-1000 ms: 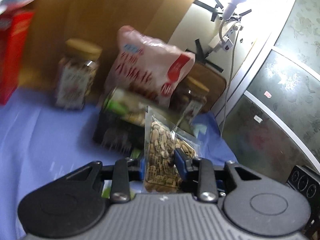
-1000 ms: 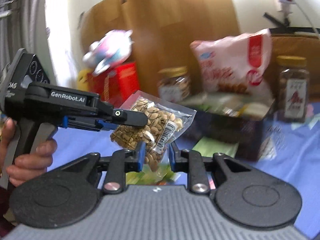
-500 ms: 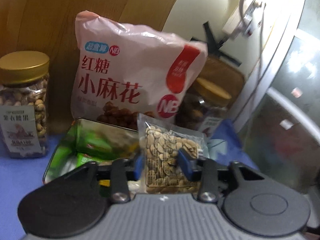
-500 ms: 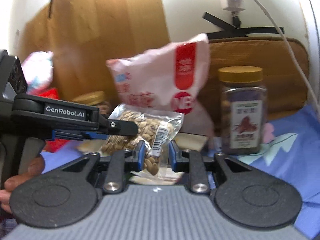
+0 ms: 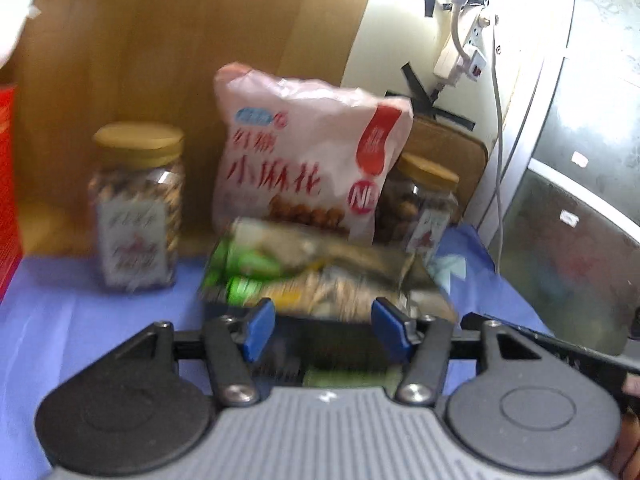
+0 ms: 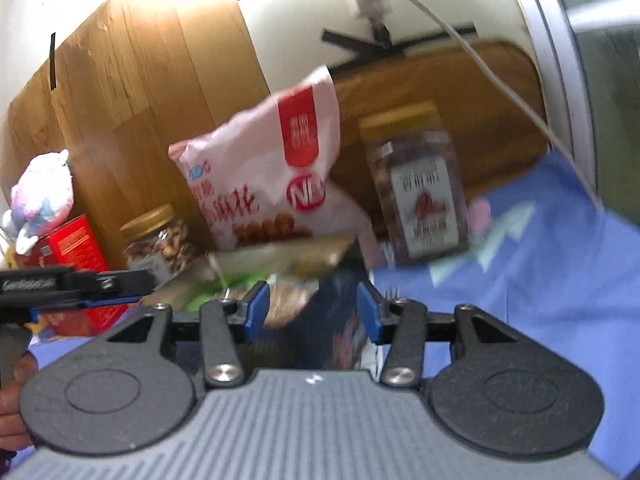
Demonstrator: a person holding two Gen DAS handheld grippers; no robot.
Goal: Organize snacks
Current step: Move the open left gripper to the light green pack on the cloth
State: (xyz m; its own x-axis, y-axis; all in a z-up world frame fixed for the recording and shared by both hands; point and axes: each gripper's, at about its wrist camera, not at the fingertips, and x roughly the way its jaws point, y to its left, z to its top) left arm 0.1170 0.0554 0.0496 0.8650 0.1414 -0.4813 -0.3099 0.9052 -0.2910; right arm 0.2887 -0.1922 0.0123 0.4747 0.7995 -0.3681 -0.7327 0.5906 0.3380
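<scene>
A dark open box (image 5: 344, 324) on the blue cloth holds green snack packs (image 5: 248, 264) and the clear bag of seeds (image 5: 340, 284) lying on top. It also shows in the right wrist view (image 6: 340, 320), with the seed bag (image 6: 288, 300) at its near rim. My left gripper (image 5: 323, 330) is open and empty just in front of the box. My right gripper (image 6: 312, 312) is open and empty beside the box. A pink bag of fried twists (image 5: 304, 156) leans behind the box.
Two gold-lidded jars stand at the back, one left (image 5: 138, 204) and one right (image 5: 420, 204) of the pink bag. A red carton (image 6: 76, 264) and a plush toy (image 6: 42, 196) are at the far left. Wooden boards and a wall with cables close the back.
Both grippers have let go of the seed bag and opened. The bag now lies in the box. Both grippers have drawn back from it.
</scene>
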